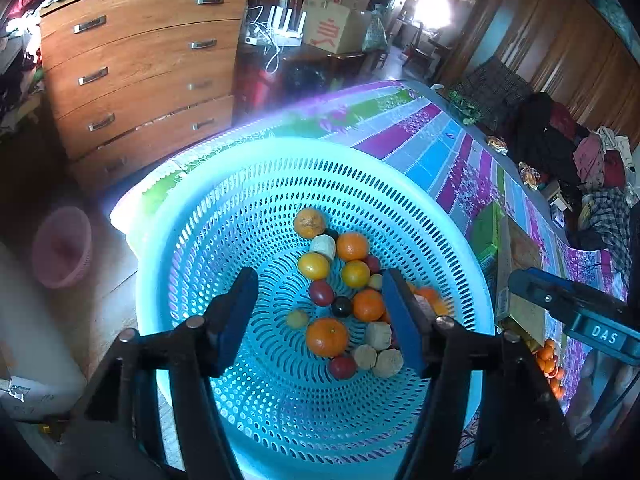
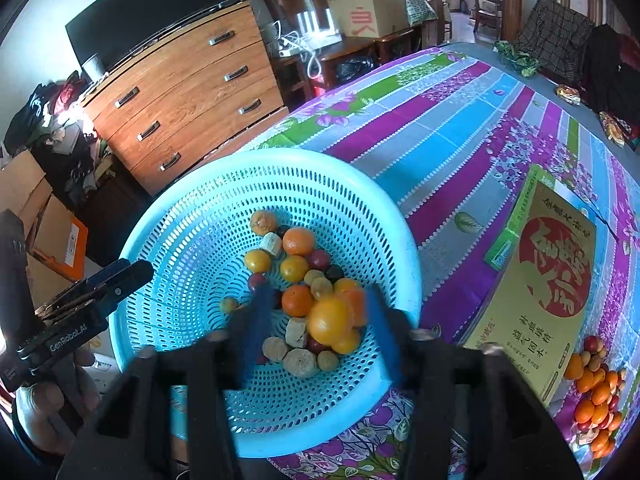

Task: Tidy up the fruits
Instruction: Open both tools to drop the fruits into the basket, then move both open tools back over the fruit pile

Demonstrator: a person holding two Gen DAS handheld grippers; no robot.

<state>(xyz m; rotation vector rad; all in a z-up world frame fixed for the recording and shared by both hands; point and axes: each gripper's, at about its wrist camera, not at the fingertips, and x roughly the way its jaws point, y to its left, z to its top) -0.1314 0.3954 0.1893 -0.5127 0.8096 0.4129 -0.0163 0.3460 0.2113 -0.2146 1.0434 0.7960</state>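
Right gripper [image 2: 316,328] fingers parted and motion-blurred; a yellow-orange citrus [image 2: 330,320] sits between them, pads not pressing it. Left gripper [image 1: 320,312] fingers spread apart over the fruit, nothing held. Below both: a heap of oranges, dark red plums and tan cut chunks in the bottom of a blue perforated basket [image 2: 192,216]. Right of the right fingers, a yellow printed box [image 2: 532,280] on the striped floral tablecloth [image 2: 440,128], with a second fruit pile [image 2: 596,396] past it.

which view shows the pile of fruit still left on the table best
The right wrist view: the loose fruit pile lies in plain sight beside the yellow box. The left wrist view catches only a sliver of it behind the right gripper.
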